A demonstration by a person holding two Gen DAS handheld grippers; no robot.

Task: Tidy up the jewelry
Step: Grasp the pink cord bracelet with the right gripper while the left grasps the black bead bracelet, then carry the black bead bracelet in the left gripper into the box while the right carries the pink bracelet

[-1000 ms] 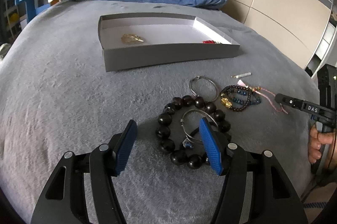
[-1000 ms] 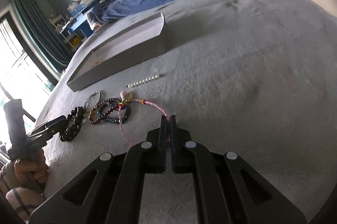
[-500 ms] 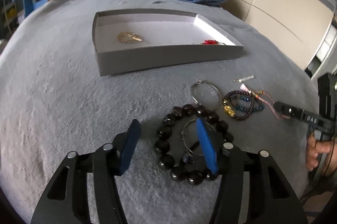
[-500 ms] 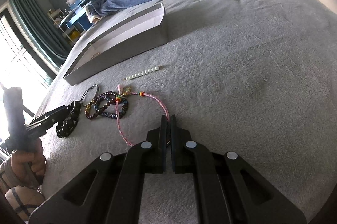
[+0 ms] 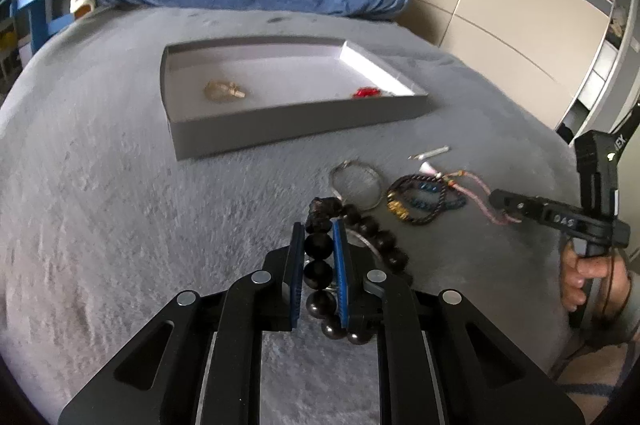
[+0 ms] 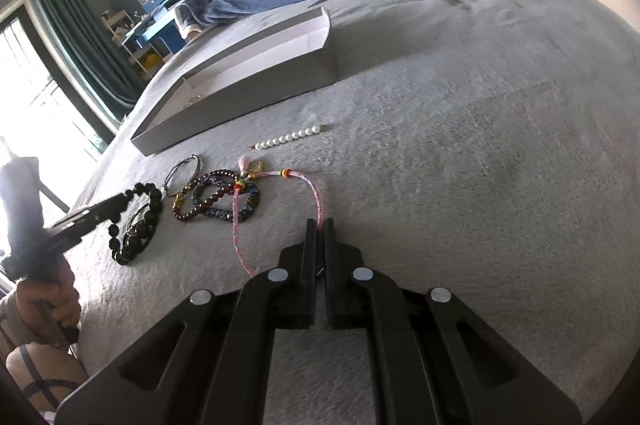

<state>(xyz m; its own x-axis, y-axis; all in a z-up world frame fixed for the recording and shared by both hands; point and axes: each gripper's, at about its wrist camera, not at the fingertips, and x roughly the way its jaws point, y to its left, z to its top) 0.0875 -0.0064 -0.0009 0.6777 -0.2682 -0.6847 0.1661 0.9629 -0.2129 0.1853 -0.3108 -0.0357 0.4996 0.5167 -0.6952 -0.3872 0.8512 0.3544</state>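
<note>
The left tongs (image 5: 318,261) were clamped on the black bead bracelet (image 5: 352,225), low on the bed (image 5: 100,225) toward its near edge; the right tongs (image 6: 318,245) were closed on the pink cord (image 6: 236,225). The pickup looked made; next, I'd judge, a lift and carry to the grey tray (image 5: 280,123) mid-bed, without snagging the silver bangle (image 5: 356,181) just beside it.

"DAS" on the right gripper (image 5: 505,200) finger, "EX" on its body
</note>
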